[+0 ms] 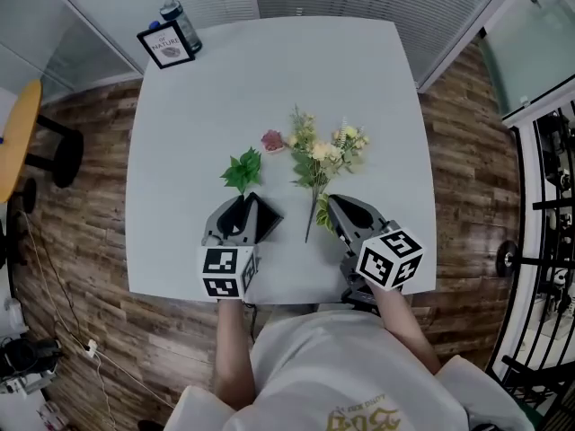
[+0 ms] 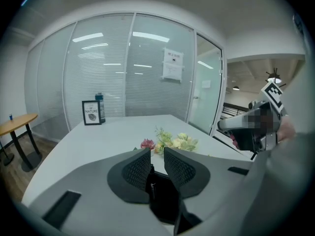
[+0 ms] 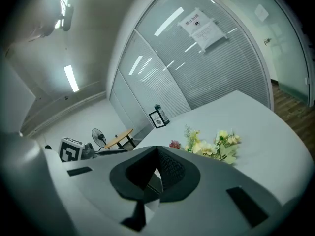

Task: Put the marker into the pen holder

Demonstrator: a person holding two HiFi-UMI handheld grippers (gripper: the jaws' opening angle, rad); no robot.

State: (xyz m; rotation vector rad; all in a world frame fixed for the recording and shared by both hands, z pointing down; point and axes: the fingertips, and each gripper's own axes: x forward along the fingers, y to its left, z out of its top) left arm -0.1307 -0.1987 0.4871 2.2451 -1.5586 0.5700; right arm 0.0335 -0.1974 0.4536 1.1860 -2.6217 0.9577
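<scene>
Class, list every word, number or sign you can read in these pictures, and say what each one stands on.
"NATURE": on the framed card; the small line above it is too small to read.
Paper notice on the glass wall: print too blurred to read.
Yellow shirt print: cut off at the picture's edge, unreadable.

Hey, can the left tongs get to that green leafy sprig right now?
Probably yes: the green leafy sprig lies just ahead of the left tongs, with nothing between them.
</scene>
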